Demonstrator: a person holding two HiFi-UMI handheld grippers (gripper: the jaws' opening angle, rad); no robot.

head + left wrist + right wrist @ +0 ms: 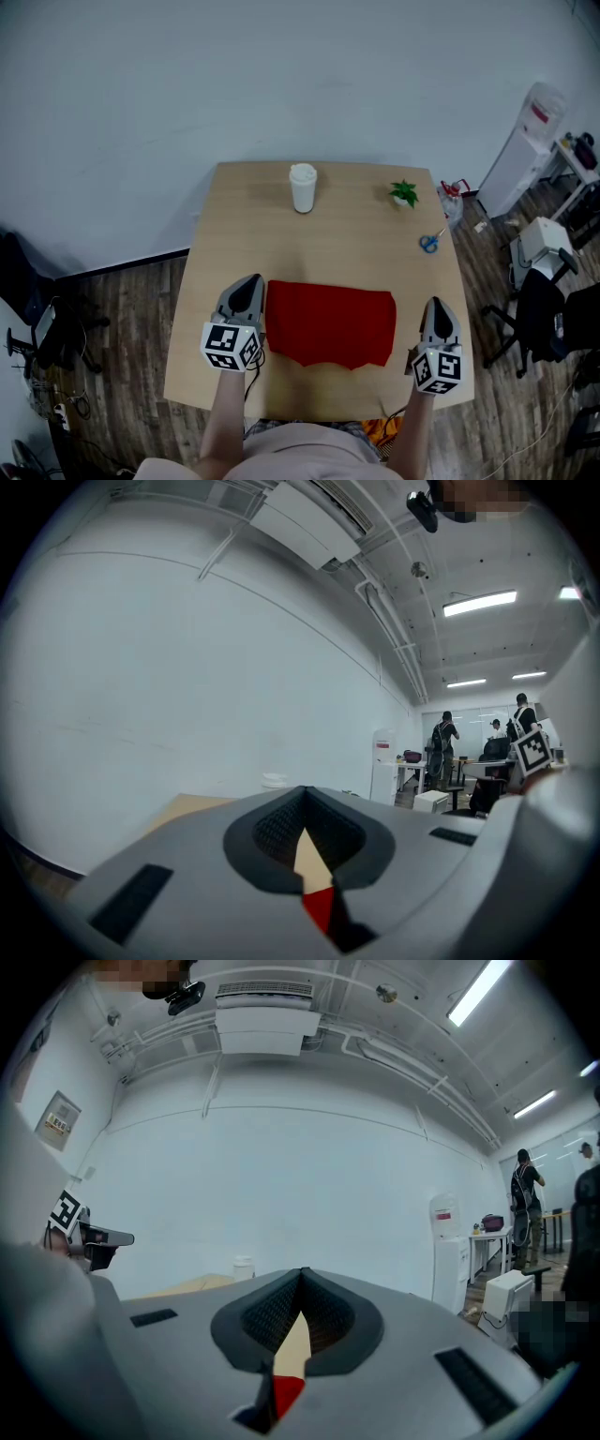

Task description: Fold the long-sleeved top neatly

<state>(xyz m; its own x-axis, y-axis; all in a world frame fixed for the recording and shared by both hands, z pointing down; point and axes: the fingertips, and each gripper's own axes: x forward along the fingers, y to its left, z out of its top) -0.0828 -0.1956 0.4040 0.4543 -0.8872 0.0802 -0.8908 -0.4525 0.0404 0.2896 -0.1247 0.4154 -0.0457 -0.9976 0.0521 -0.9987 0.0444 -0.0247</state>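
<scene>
Red folded top point(330, 323) lies flat, long axis left-right.

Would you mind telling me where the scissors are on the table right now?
In the head view, the scissors lie by the right edge of the table, just below the plant in the picture and past the far right corner of the red top.

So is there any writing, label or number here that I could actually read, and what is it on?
No text is readable in any view.
On the water dispenser: a red label, too small to read.
On the wall box: a printed label, too blurred to read.
On the left gripper and right gripper: the cubes bear black-and-white square patterns, not words.
On the white cup: no print visible.
</scene>
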